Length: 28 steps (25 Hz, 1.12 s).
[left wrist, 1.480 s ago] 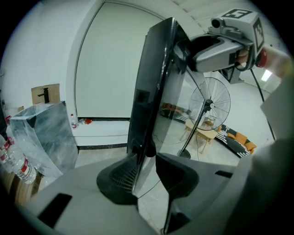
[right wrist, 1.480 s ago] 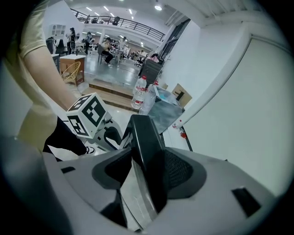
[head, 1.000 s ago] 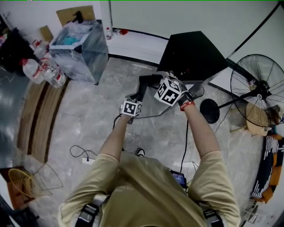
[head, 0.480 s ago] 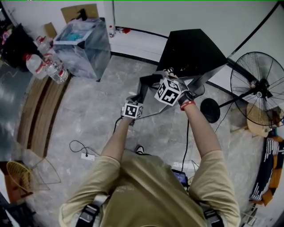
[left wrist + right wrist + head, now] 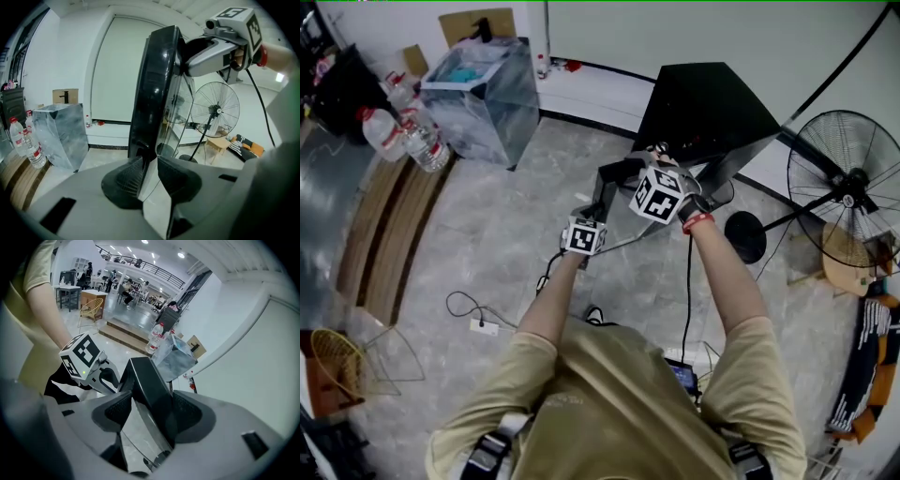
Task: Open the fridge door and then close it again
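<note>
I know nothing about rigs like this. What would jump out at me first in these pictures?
Mid-frame in the head view, a person works an open black fridge door with two checkered-cube tools. The right gripper straddles the door's edge, fingers just opening; the left gripper, lower, has that edge between fingers just closing. A big fan stands at the right.

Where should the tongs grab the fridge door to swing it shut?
Probably take the door by its thin free edge, the one farthest from the fridge. The door stands open and upright, so come straight at that edge, one jaw on each face.
</note>
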Motion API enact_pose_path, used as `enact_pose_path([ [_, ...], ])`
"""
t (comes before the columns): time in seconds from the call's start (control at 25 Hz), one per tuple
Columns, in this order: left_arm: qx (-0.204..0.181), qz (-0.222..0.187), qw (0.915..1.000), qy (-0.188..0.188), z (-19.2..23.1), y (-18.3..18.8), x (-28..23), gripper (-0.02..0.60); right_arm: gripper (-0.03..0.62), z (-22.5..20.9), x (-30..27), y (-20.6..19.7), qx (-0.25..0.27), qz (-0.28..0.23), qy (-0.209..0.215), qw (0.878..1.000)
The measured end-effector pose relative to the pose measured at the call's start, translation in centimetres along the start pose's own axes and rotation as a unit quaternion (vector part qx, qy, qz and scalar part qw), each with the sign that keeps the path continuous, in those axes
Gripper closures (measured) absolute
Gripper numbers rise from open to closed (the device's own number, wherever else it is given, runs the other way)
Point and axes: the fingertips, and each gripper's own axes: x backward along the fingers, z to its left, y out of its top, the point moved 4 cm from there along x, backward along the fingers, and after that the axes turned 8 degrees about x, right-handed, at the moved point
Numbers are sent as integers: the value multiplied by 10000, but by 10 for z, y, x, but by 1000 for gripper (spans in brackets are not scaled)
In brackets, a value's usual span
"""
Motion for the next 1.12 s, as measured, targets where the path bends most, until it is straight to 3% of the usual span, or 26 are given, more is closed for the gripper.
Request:
enact_pose_path([
  [0.24,-99,-247,9996,-74,2,15,22,469,315,0,7,-2,-181,-103,-290,9994],
  [0.4,-192,-548,9983,31,7,30,45,468,315,0,16,0,-816,-548,-634,9931],
  [0.52,-225,-864,9959,133,13,47,69,468,316,-1,29,5,-1403,-964,-874,9815],
  [0.64,-308,-1161,9924,265,17,62,94,468,318,0,43,9,-2047,-1409,-1218,9610],
  [0.8,-401,-1520,9861,535,18,78,129,468,334,5,62,8,-2910,-1927,-1749,9207],
  [1.12,-422,-2079,9739,813,12,98,171,484,405,21,85,-11,-4003,-2230,-2501,8529],
])
